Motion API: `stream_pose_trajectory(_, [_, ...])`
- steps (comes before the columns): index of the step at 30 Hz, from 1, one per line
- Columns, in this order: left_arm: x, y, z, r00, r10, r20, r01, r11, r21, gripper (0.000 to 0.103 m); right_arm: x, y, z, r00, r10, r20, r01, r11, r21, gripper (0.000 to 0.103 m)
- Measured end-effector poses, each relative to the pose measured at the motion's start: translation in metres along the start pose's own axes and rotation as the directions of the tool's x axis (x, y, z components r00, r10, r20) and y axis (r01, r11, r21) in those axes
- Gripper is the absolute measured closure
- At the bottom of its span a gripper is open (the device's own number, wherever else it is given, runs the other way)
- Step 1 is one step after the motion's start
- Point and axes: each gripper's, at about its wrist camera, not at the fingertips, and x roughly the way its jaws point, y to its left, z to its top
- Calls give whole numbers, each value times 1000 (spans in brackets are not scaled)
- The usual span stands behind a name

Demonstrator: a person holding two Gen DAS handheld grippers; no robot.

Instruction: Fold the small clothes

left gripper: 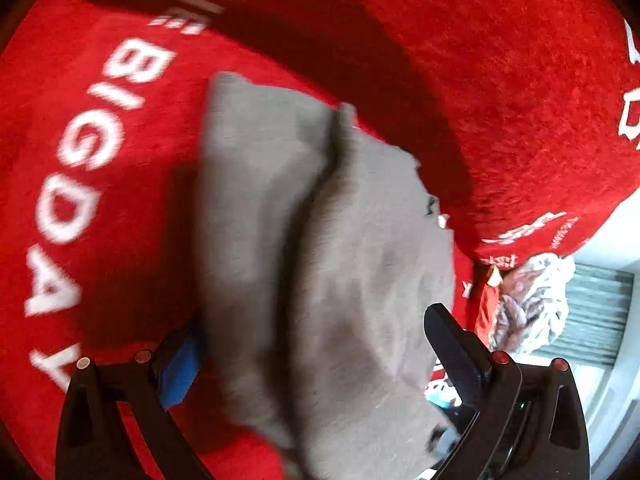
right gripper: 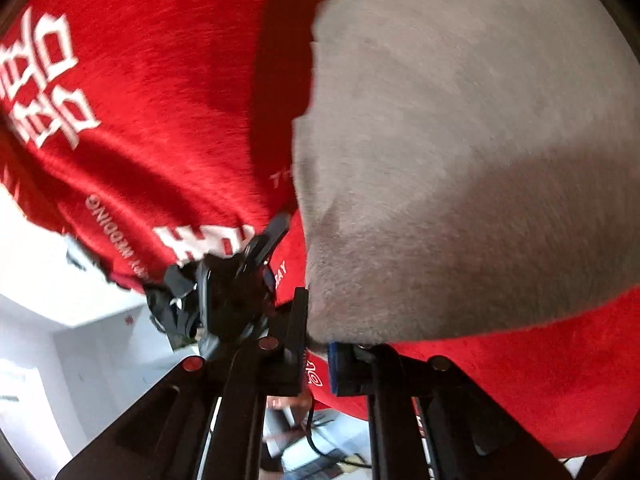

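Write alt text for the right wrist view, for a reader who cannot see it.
The right gripper has its jaws shut on the edge of a grey cloth that fills the right of the frame. Beneath lies a red plush cover with white lettering; the left gripper, blurred, shows past its edge.

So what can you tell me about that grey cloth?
The grey cloth is plain, soft and slightly fuzzy, with a fold ridge running along it. It lies draped over the red blanket with white letters. The right gripper has its jaws shut on its lower edge. In the left wrist view it hangs between the left gripper and its open jaws.
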Motion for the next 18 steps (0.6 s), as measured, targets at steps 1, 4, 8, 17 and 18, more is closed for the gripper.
stream_pose_trajectory(1, [5,-7,0,1000,1,-5,-1,1000,19,1,0,2,0,1000,-4,-13,4,1000,-10,94])
stream_pose_trajectory(4, [20,-27,-2,998,70,-6,-69,994,84,2,8,-2,-7,996,-55,-67,53,998,-33,94])
stream_pose_trajectory(8, [33,-35,-3,988,155,-9,-153,981,119,16,17,-12,-27,949,-228,-218,211,973,-96,91])
stream_pose_trajectory(17, [32,-40,-5,971,237,17,-237,960,150,27,-36,24,11,870,-492,-24,458,826,-328,84])
stream_pose_trajectory(18, [35,-43,-6,962,270,33,-272,949,160,40,-40,25,25,857,-516,21,496,811,-311,84])
